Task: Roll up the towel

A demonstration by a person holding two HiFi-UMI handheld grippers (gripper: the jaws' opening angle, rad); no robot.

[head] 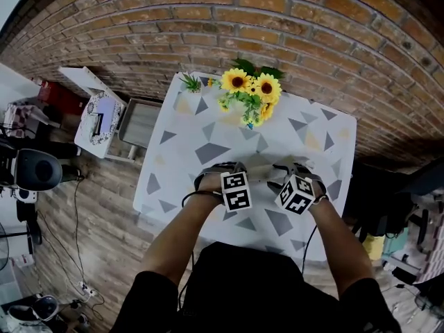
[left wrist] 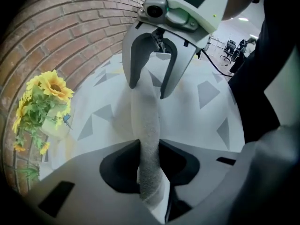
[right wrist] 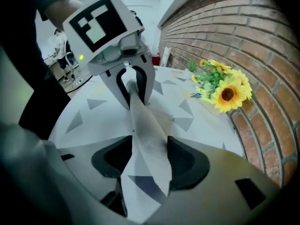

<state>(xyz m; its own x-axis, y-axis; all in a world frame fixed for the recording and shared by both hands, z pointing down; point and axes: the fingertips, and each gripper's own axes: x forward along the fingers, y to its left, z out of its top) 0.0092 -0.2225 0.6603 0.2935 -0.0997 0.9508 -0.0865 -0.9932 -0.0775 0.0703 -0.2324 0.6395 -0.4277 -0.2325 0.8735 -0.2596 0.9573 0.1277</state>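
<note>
Holding the towel [left wrist: 146, 111] clamped in my left gripper [left wrist: 149, 146], strip running toward twelve o'clock. My right gripper [right wrist: 149, 142] gapes around its other end; best pinch squarely there, tension even.

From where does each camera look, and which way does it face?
Head view: on the person's head, looking steeply down at the table; both forearms show.
Left gripper view: rides the left gripper, looks along its fingers pinching the towel, faces the right gripper.
Right gripper view: looks along its own open fingers, faces the left gripper.
The gripper views share the towel and the sunflowers.
</note>
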